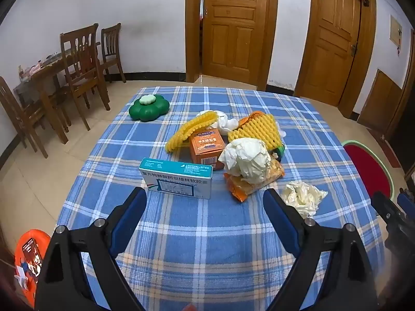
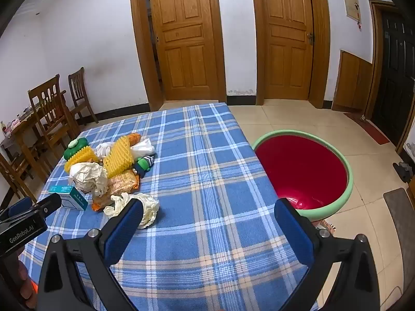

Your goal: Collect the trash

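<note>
While jaws gape, trash [image 1: 228, 153] untouched.

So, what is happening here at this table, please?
A person is holding two handheld grippers over a table with a blue plaid cloth, about to collect trash. The left gripper and right gripper are both open and hold nothing. The trash lies untouched in a pile: a teal and white medicine box, an orange carton, yellow foam netting and crumpled white paper. A red basin with a green rim stands on the floor beside the table.
</note>
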Motion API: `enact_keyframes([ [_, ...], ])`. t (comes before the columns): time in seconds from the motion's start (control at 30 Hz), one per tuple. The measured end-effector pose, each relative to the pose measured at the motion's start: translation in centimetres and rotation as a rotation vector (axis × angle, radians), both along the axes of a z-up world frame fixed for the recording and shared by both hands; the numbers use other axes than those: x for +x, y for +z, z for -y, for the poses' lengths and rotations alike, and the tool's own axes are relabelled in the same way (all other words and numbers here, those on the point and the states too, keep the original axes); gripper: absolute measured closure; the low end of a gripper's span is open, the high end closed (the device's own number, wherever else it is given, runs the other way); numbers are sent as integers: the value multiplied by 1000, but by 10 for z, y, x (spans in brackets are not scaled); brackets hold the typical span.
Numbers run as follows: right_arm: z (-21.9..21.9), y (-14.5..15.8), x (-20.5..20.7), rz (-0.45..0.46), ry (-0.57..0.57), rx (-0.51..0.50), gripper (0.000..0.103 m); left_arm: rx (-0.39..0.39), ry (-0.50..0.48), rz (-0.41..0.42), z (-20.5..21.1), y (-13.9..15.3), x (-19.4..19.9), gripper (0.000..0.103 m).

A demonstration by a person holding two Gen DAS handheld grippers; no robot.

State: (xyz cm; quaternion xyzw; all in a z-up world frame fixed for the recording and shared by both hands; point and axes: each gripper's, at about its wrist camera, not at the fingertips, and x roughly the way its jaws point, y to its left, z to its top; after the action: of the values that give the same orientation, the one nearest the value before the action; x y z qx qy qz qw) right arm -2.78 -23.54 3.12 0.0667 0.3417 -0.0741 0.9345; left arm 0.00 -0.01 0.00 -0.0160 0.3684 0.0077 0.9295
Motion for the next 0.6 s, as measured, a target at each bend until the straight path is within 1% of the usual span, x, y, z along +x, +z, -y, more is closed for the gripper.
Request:
enact_keyframes([
  [0.43, -1, 2, 0, 5, 1, 1, 0, -5, -2, -10, 3, -1, 0, 12],
  [0.6, -2, 3, 0, 5, 1, 1, 0, -14, 1, -8, -2, 0, -1, 12],
])
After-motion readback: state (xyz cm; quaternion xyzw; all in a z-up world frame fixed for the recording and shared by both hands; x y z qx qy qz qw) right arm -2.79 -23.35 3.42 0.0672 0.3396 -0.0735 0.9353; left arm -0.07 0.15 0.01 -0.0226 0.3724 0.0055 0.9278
